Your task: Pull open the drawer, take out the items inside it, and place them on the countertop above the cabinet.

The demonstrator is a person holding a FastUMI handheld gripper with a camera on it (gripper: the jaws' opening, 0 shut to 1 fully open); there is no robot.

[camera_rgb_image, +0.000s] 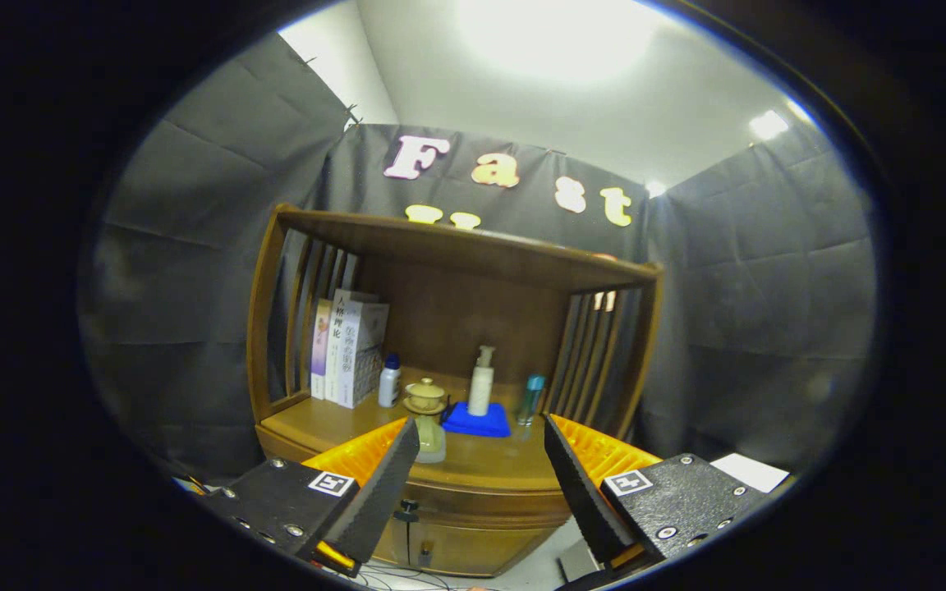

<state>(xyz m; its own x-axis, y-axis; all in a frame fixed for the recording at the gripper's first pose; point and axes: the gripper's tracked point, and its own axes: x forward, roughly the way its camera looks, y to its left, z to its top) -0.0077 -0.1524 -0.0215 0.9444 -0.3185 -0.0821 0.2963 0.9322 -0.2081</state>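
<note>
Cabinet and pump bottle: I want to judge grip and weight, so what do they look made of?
Cabinet: looks like brown wood with a smooth, slightly glossy finish; slatted sides and light sheen on the countertop. Pump bottle: probably pale plastic, matte, though too small to be sure. The gripper is open, short of the cabinet, holding nothing.

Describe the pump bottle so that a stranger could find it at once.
Look at the wooden cabinet beyond the open gripper and find its countertop. Near the middle lies a blue pad; the pump bottle stands upright on it. It is the only pale bottle with a pump head.
</note>
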